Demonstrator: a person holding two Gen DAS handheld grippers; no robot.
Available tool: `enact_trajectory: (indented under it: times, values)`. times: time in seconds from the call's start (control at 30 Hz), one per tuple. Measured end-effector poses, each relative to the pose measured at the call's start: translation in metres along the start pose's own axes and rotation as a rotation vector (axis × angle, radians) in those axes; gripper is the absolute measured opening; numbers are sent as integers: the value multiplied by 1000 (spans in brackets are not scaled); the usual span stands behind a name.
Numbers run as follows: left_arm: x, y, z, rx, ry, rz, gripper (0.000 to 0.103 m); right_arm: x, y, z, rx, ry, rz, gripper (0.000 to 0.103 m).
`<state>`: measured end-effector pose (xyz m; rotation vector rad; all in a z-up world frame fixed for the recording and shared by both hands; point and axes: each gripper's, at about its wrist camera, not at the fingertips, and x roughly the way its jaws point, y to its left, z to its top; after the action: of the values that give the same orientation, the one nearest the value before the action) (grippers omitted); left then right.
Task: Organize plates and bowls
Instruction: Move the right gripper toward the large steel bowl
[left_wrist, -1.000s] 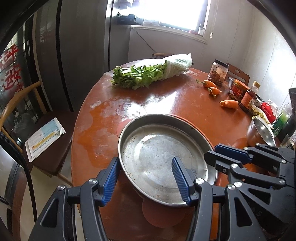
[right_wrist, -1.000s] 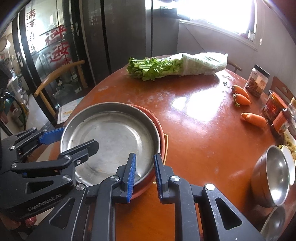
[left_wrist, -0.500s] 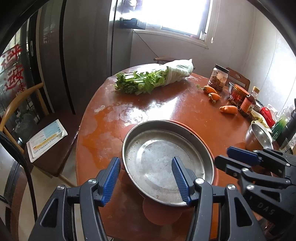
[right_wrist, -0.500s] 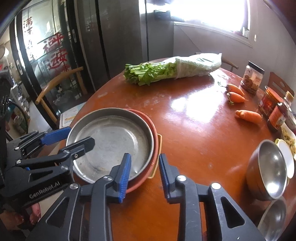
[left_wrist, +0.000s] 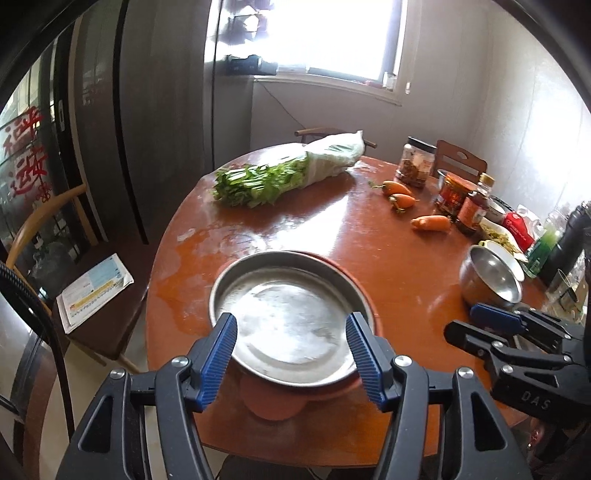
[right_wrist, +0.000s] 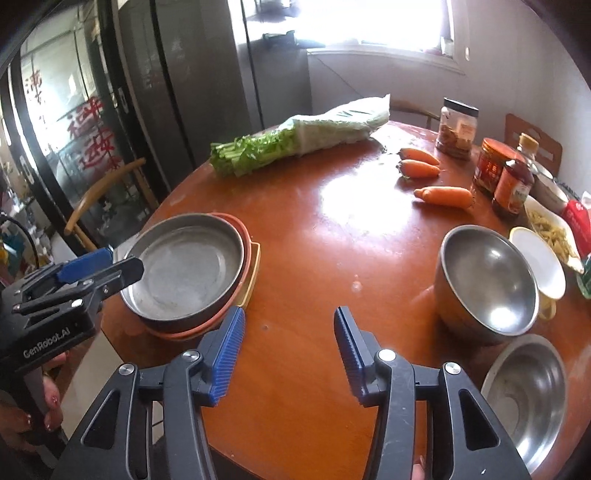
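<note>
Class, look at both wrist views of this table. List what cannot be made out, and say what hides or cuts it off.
- Stack under the steel plate: the right wrist view shows only an orange rim and a yellow tab; how many pieces lie below is hidden.
- Shallow steel bowl: cut off by the fisheye edge, right wrist view.
- Jar labels: too small to read, left wrist view.
- White bowl: partly hidden behind the deep steel bowl.

Shallow steel pan (right_wrist: 184, 269), round and empty, nested upright in a terracotta plate (right_wrist: 246, 254) atop a yellow-edged tray (right_wrist: 254, 271), near the bench's left edge. Deep steel bowl (right_wrist: 487, 280), tilted, empty, well apart to the right, touching a white dish (right_wrist: 543, 266). Smaller steel bowl (right_wrist: 528, 391) upright just beside it, at the bench's near edge.
</note>
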<state>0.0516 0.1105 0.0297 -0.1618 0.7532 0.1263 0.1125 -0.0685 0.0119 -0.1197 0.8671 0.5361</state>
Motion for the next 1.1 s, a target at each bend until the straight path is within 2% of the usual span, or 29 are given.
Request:
enact_trajectory:
  times: [0.23,0.63,0.9,1.1]
  values:
    - [-12,-12,0,18,-20,4,66,-14,-7,2,13,-45,11,57]
    - [-8,-20,7,68,-26,-28,73,-23,-3,12,23,-68,-39,60]
    - [-20,-48,20,106,-48,-58,76,-63,-21,16,50,-149,-86,67]
    - [-29,-83,20,136,-50,-105,79,-97,-54,7,83,-193,-130,70]
